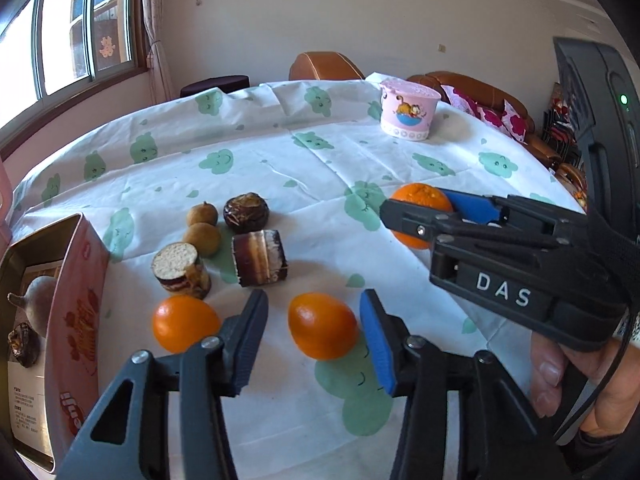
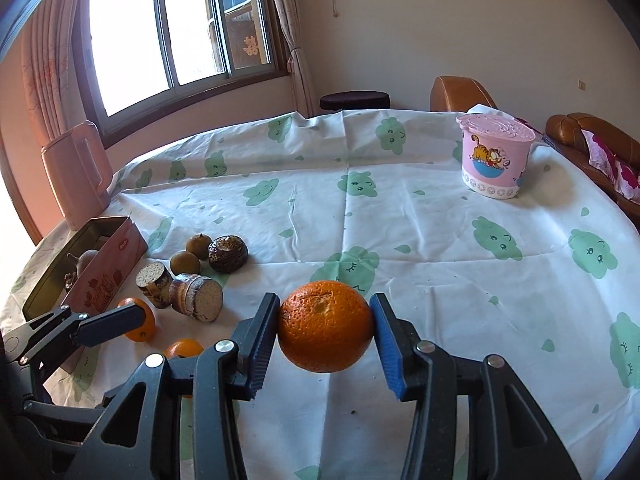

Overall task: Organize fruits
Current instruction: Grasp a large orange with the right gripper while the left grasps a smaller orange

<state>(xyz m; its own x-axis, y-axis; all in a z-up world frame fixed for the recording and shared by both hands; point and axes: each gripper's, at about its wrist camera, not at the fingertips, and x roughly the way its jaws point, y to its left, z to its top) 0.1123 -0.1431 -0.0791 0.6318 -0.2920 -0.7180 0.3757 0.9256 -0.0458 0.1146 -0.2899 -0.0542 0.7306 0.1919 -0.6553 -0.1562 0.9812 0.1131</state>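
Observation:
My right gripper [image 2: 325,338] is shut on a rough-skinned orange [image 2: 325,326], both pads touching its sides; it also shows in the left wrist view [image 1: 420,210]. My left gripper [image 1: 314,328] is open around a smooth small orange [image 1: 322,326] on the tablecloth, pads apart from it. A second smooth orange [image 1: 184,322] lies left of the left finger. Two brown longans [image 1: 202,226], a dark round fruit [image 1: 245,212] and two cut banded pieces [image 1: 260,258] lie behind.
A pink tin [image 1: 76,308] at the left edge holds a pale bulb-shaped fruit [image 1: 38,300] and a dark fruit. A pink lidded tub [image 1: 408,110] stands at the far side. A pink kettle [image 2: 78,174] stands behind the tin. Sofas lie beyond the table.

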